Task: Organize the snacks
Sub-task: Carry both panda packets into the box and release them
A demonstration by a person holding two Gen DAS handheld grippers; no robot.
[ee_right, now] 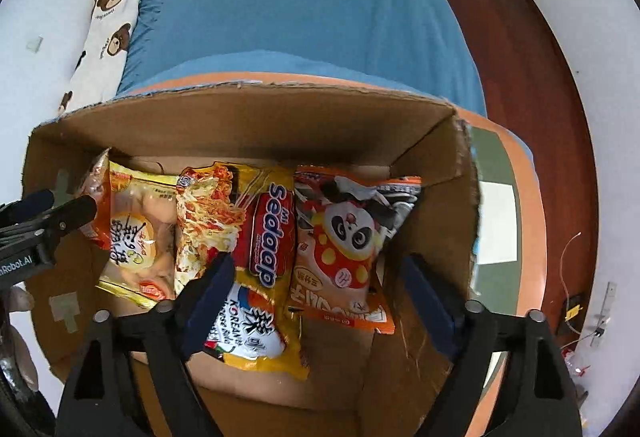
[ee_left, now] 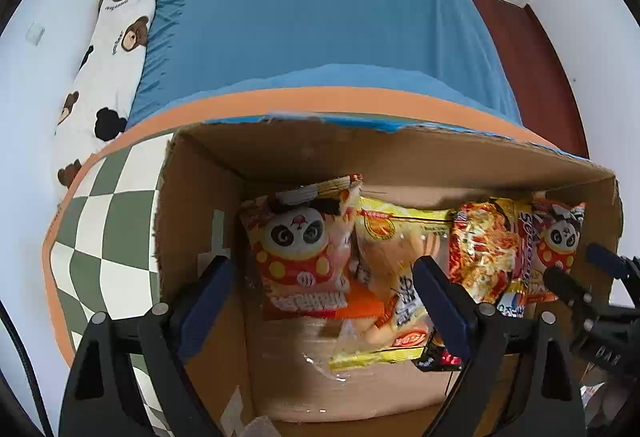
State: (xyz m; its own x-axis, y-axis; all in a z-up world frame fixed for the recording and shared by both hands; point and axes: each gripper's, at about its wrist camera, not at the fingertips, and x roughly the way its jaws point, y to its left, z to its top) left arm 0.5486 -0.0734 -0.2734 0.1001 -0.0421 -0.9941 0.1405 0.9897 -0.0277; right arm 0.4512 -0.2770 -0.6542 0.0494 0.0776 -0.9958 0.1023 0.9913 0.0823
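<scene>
An open cardboard box [ee_left: 200, 221] [ee_right: 248, 125] holds several snack packets in a row. In the left wrist view a panda packet [ee_left: 300, 249] lies at the left, a yellow bun packet [ee_left: 394, 273] in the middle, a Sedaap noodle packet [ee_left: 492, 249] to its right. The right wrist view shows the bun packet [ee_right: 132, 233], the Sedaap packet [ee_right: 260, 237] and another panda packet [ee_right: 348, 245]. My left gripper [ee_left: 324, 289] is open and empty above the box. My right gripper [ee_right: 320, 277] is open and empty above the box; it also shows in the left wrist view [ee_left: 580, 269].
The box stands on a green-and-white checkered mat with an orange border [ee_left: 108, 221]. Behind it lies a bed with a blue sheet [ee_left: 320, 5] and a bear-print pillow [ee_left: 116, 37]. Dark red floor [ee_right: 520, 57] and small cables lie at the right.
</scene>
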